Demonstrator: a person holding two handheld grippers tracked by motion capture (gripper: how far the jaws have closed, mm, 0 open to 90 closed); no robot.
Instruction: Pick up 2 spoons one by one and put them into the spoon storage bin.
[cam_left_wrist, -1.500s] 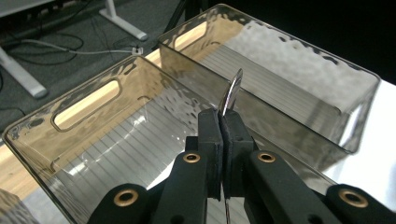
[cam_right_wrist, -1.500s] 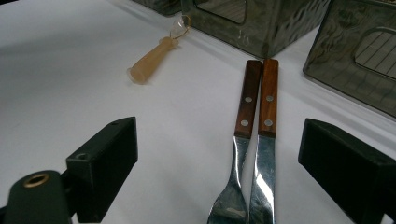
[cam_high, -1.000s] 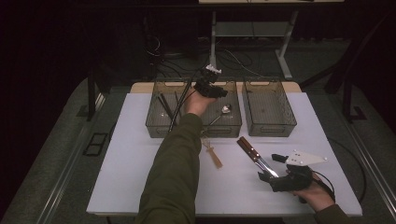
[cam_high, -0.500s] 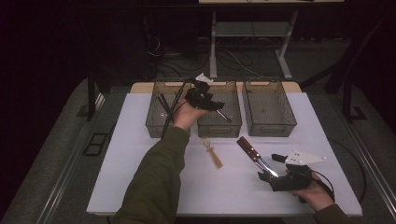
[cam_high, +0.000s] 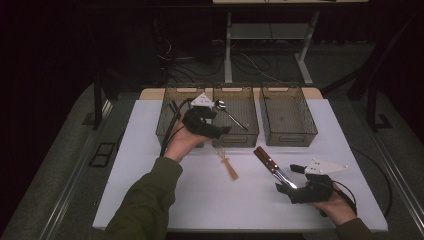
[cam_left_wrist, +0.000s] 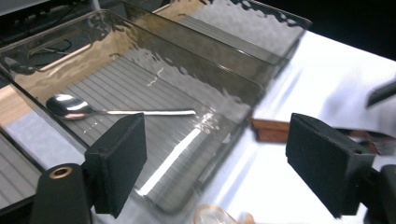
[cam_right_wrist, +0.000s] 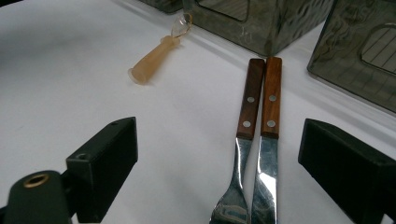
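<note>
1. The left gripper (cam_high: 214, 124) hovers released, jaws wide, above the middle bin (cam_high: 235, 117), where a spoon (cam_left_wrist: 100, 108) lies.
2. The right gripper (cam_high: 296, 180) is released too, jaws apart beside a wooden-handled fork (cam_right_wrist: 242, 140) and knife (cam_right_wrist: 267, 140) lying side by side on the white table (cam_high: 170, 195).
3. Judged step: sorting cutlery into bins (a small plastic spoon (cam_right_wrist: 156, 53) also waits). Next, the right jaws must close on one handle.

The white surface (cam_high: 150, 200) stands lit in an otherwise dark room, its far edge showing a strip of pale wood. A grey floor (cam_high: 55, 165) surrounds it, with a metal rail (cam_high: 75, 185) running along the left side. Beyond stand the pale legs of another table (cam_high: 228, 55), with black cables (cam_high: 175, 55) lying loose on the floor beside them.
</note>
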